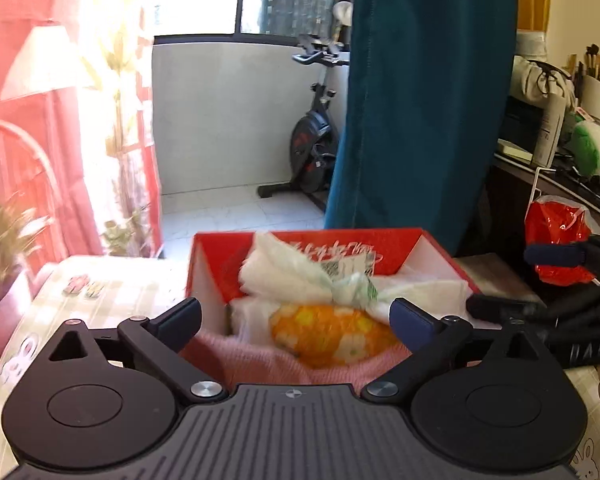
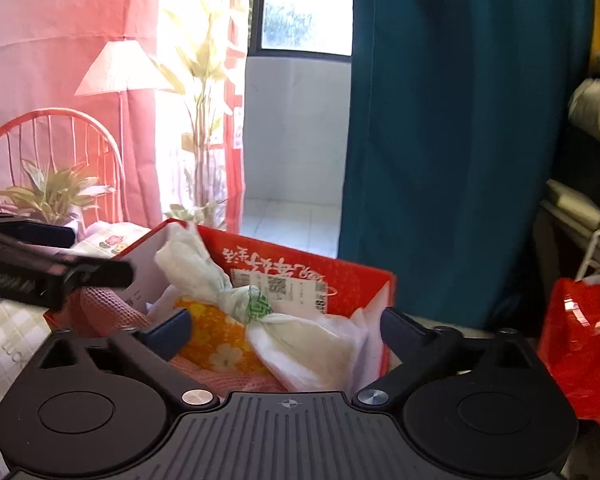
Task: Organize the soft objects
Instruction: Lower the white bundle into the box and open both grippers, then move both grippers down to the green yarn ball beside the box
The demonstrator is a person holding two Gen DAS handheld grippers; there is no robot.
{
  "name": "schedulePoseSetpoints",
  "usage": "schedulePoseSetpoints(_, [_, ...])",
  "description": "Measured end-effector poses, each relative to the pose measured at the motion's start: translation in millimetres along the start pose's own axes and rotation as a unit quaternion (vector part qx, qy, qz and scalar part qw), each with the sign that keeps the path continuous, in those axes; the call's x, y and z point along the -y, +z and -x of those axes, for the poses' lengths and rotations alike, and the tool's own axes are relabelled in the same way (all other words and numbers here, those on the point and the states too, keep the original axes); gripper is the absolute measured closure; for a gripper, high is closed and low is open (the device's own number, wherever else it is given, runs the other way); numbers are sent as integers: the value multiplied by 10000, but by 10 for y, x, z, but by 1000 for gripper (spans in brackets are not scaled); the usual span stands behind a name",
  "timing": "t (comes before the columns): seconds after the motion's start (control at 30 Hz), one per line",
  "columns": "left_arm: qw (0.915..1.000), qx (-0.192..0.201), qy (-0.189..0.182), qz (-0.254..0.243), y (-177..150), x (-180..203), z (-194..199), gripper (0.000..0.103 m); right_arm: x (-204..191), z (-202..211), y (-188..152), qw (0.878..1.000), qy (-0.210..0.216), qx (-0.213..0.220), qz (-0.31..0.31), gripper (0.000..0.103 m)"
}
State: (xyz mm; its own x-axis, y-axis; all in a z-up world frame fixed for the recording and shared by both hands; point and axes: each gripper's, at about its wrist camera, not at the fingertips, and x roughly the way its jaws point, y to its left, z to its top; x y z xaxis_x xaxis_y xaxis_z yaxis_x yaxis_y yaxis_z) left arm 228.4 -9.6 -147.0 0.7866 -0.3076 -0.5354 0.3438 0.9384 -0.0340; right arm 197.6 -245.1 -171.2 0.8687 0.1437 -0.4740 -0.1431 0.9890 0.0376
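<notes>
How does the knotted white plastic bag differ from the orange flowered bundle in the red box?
The white plastic bag is plain and crinkly, tied in a knot with green print; the orange flowered bundle is patterned, with no knot showing. The white plastic bag stretches long across the box and lies on top; the orange flowered bundle looks rounder and lies partly under it. Both sit inside the red box, and neither gripper is holding either one.

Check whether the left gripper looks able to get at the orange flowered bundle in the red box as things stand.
Probably yes. The left gripper is open, with the orange flowered bundle just ahead between its fingers. The knotted white plastic bag lies over the bundle's far side, but the near side looks free above the pink cloth.
</notes>
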Motion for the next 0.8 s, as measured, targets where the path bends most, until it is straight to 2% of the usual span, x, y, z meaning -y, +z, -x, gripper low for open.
schedulePoseSetpoints(0.17, [9999, 155, 21, 48, -189, 29, 364, 0, -108, 343, -98, 9992, -152, 307, -184, 3])
schedulePoseSetpoints(0.3, [9994, 225, -34, 248, -326, 2, 583, 0, -214, 614, -228, 9961, -298, 737, -374, 1])
schedulePoseSetpoints(0.43, [9994, 223, -61, 253, -433, -20, 783, 0, -319, 835, -411, 9936, -93, 914, -664, 0])
schedulePoseSetpoints(0.53, [9993, 322, -12, 181, -508, -65, 919, 0, -410, 992, -573, 9913, -151, 1074, -740, 0])
schedulePoseSetpoints(0.67, [9987, 356, 91, 353, -614, -147, 1027, 0, -476, 1089, -753, 9918, -270, 966, -795, 0])
schedulePoseSetpoints(0.8, [9980, 346, 148, 518, -704, -156, 1064, 0, -400, 1149, -898, 9891, -125, 934, -1136, 0])
